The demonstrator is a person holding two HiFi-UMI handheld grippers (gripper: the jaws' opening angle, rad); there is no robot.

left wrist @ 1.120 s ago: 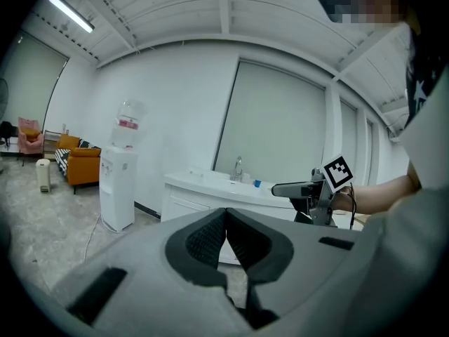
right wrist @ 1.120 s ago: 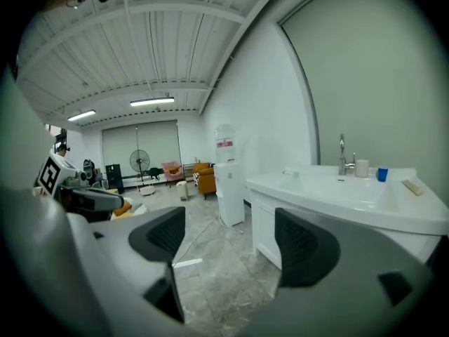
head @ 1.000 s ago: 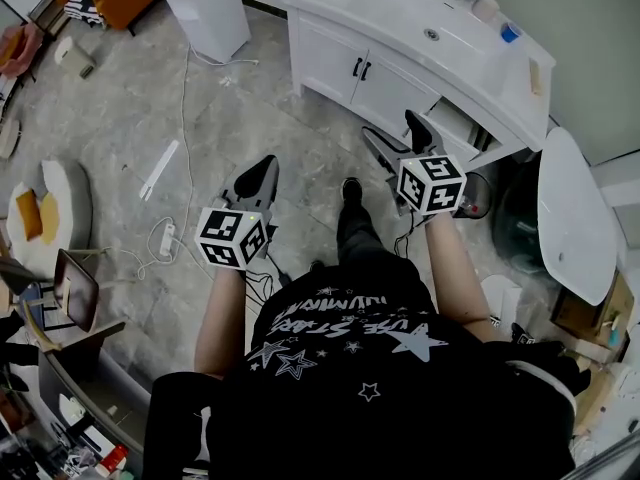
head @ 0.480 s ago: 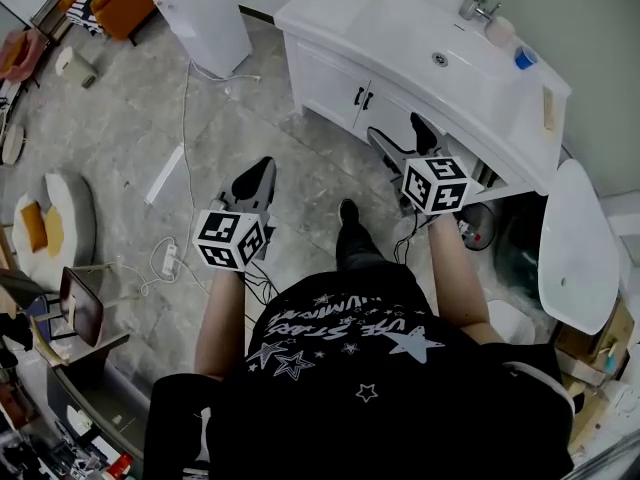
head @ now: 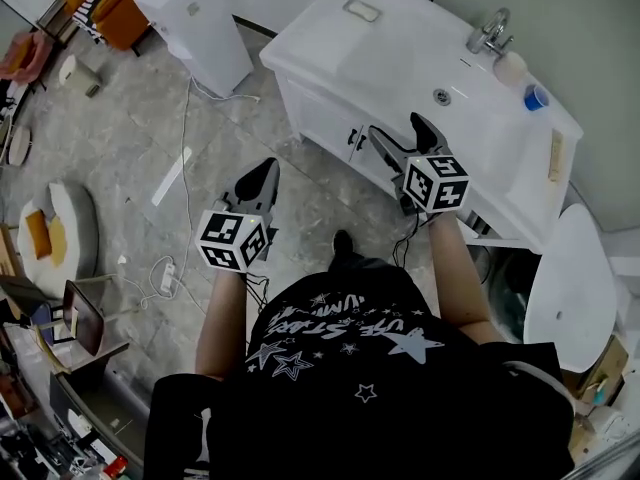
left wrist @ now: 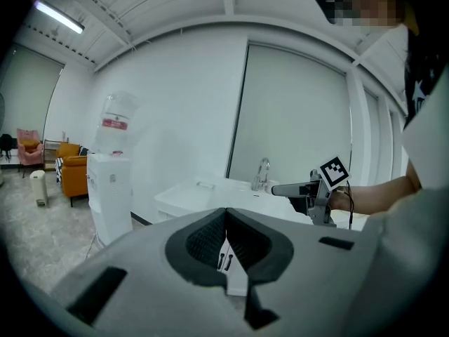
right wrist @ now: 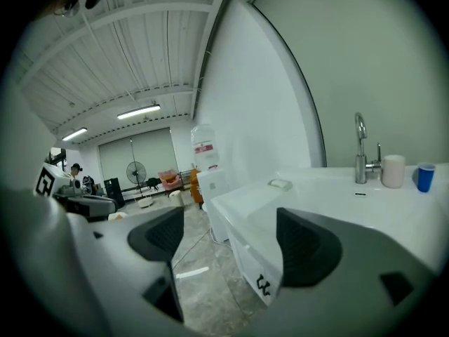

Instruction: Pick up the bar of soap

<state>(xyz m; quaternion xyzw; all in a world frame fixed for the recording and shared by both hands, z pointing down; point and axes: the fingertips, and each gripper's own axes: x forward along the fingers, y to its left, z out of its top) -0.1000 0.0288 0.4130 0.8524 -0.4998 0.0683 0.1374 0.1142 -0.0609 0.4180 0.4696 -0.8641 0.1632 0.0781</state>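
Observation:
The pale bar of soap lies in a small dish at the far left of the white vanity top; it also shows small in the right gripper view and the left gripper view. My right gripper is open and empty, held over the vanity's front edge, well short of the soap. Over the floor to the left of the cabinet, my left gripper is shut on nothing, its pads touching.
A faucet, a white cup and a blue cup stand by the basin at the right. A white water dispenser stands left of the vanity. Cables and a power strip lie on the grey floor.
The person has stepped closer to the vanity, so it sits nearer in the head view. The right gripper now reaches over its front edge. Neither gripper's jaws have changed.

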